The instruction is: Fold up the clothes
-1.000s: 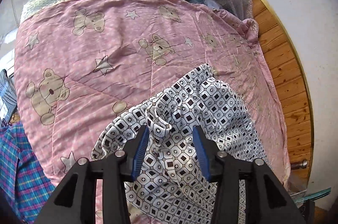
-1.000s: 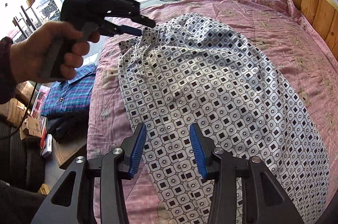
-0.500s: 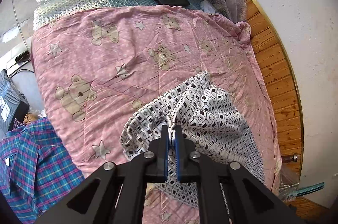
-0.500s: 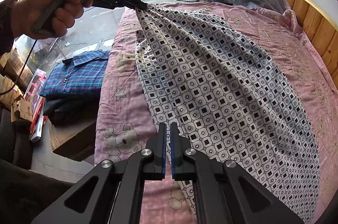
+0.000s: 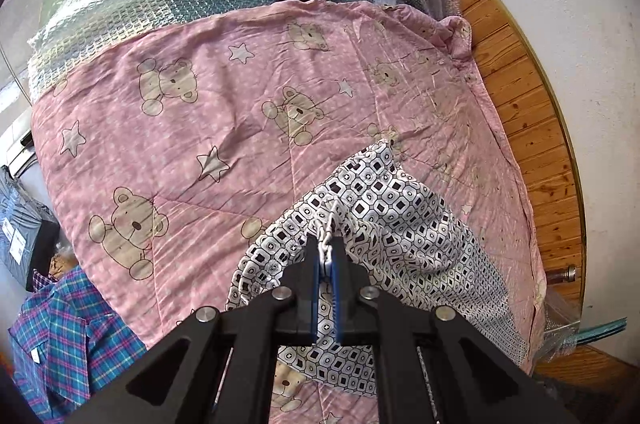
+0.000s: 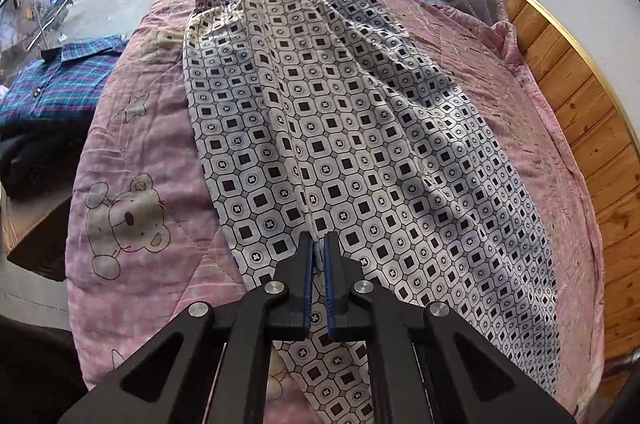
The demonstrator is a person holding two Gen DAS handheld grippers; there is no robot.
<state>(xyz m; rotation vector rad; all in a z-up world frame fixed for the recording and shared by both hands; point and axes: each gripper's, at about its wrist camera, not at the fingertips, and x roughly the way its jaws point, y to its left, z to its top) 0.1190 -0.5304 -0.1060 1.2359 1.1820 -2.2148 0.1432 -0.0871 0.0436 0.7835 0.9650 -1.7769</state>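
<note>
Patterned garment (image 6: pixel 340 127) lies lengthwise on pink quilt (image 5: pixel 192 127), its far end lifted off it. Bare quilt left of the garment & beyond it; wood wall panel (image 6: pixel 580 111) close on the right. Plaid shirt (image 5: pixel 64 336) off the left edge. Left gripper (image 5: pixel 326 256) raised, clamped on a bunched fabric edge. Right gripper (image 6: pixel 317 264) low, pinching the near hem.
</note>
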